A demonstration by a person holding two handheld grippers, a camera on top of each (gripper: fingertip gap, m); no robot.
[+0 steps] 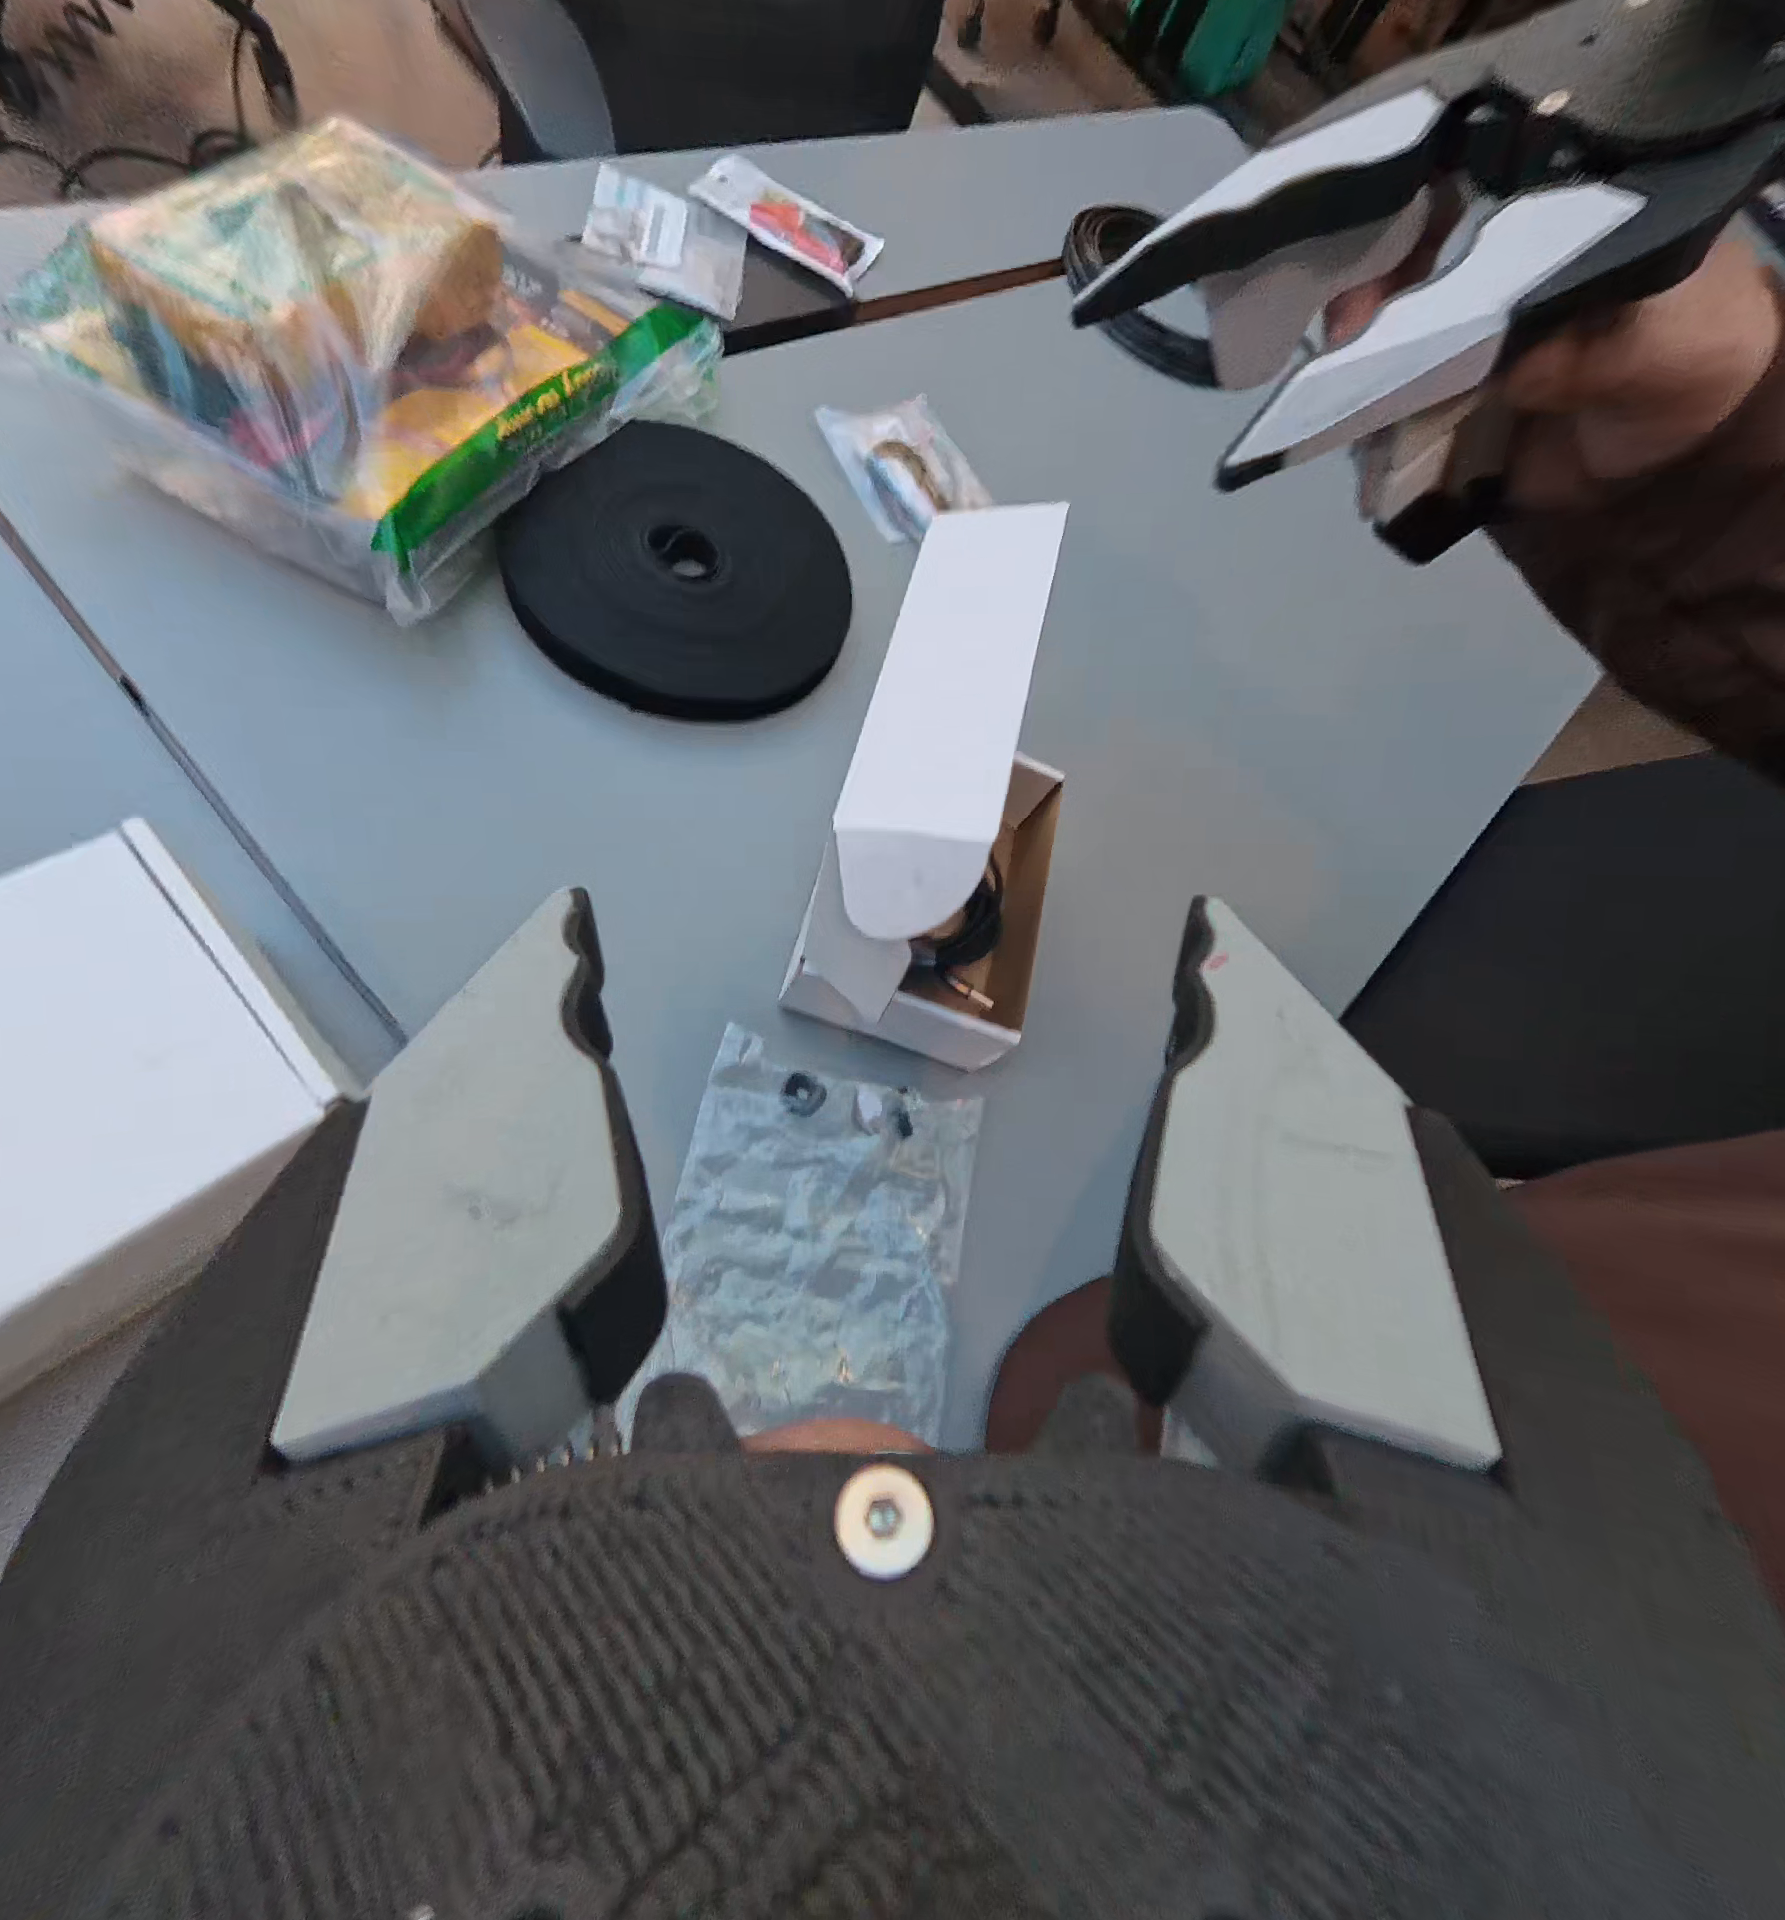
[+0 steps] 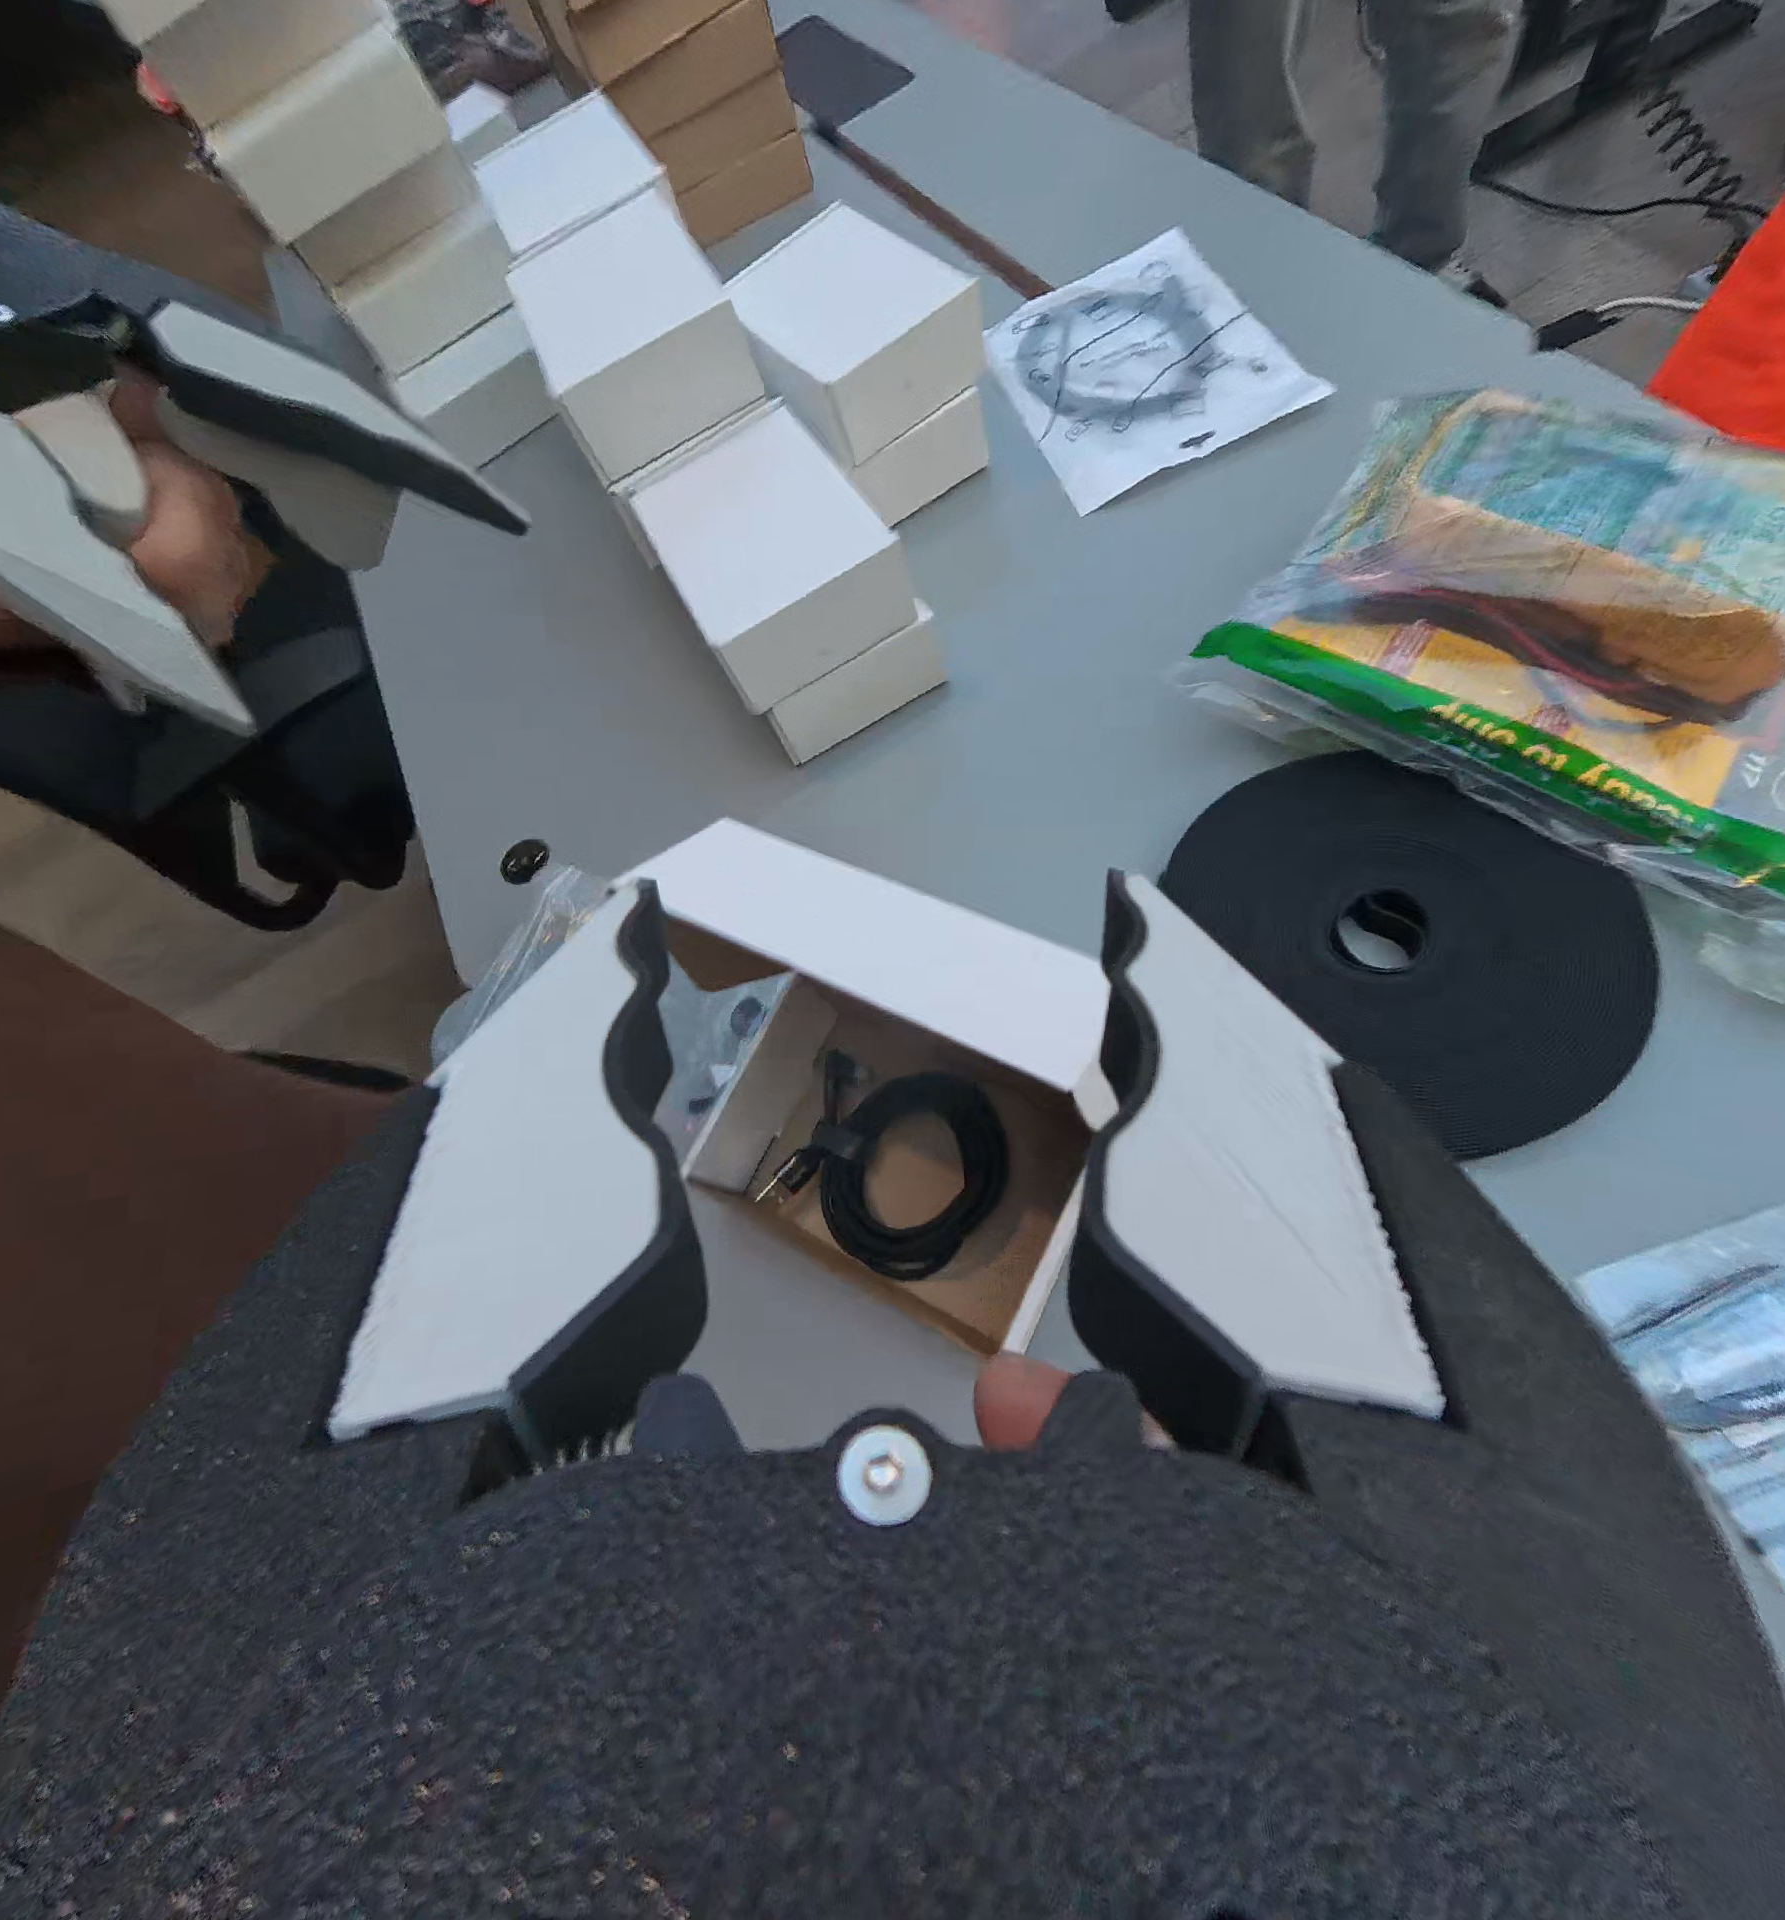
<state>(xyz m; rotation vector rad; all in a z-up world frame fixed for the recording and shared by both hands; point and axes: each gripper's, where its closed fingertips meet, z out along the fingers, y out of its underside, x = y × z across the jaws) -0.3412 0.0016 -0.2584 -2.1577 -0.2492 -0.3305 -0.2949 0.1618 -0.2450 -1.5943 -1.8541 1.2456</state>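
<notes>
Hovering spread, empty, right hand-held gripper point(image 2: 877, 935) over open white cardboard box point(image 2: 898, 1122) holding coiled black cable point(image 2: 914, 1174); box long axis runs away from left hand-held gripper point(image 1: 888, 935), also spread, above clear plastic bag point(image 1: 815, 1226) on grey counter point(image 1: 1231, 675).

Grey table point(image 1: 1231, 675) bears white boxes point(image 2: 763, 561), seemingly tape point(image 1: 675, 569).

I count one open white box point(image 2: 898, 1049) holding one coiled black cable point(image 2: 914, 1184), one black tape roll point(image 2: 1407, 966), one big clear bag of packets point(image 2: 1594, 623), and one flat clear bag point(image 1: 815, 1236).
</notes>
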